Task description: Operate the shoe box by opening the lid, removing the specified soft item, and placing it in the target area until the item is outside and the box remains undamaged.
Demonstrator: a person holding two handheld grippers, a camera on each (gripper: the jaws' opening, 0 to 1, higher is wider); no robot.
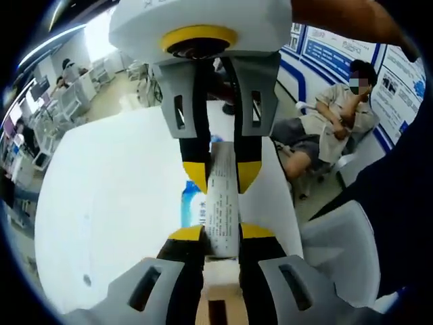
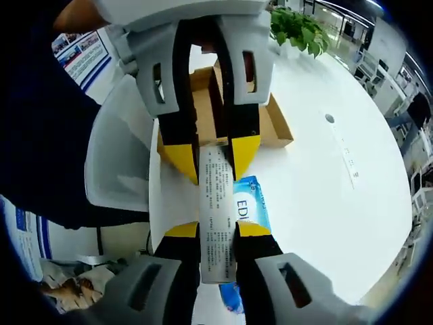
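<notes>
Both grippers, left (image 1: 221, 233) and right (image 2: 216, 230), are clenched on my soft, squishy white-and-blue tissue pack (image 2: 218, 210), ends pinched, beside the open brown cardboard box (image 2: 270, 122).

My left gripper (image 1: 221, 233) comes up from the near edge of its view, yellow-tipped jaws closed onto the tissue pack (image 1: 223, 203) w/ the pack pinched between them. Right gripper (image 1: 222, 166) faces it from the far side, jaws clamped on the same pack. In right gripper view, same setup: right gripper (image 2: 218, 230) near, left gripper (image 2: 215, 162) opposite, both tips touching the pack.
</notes>
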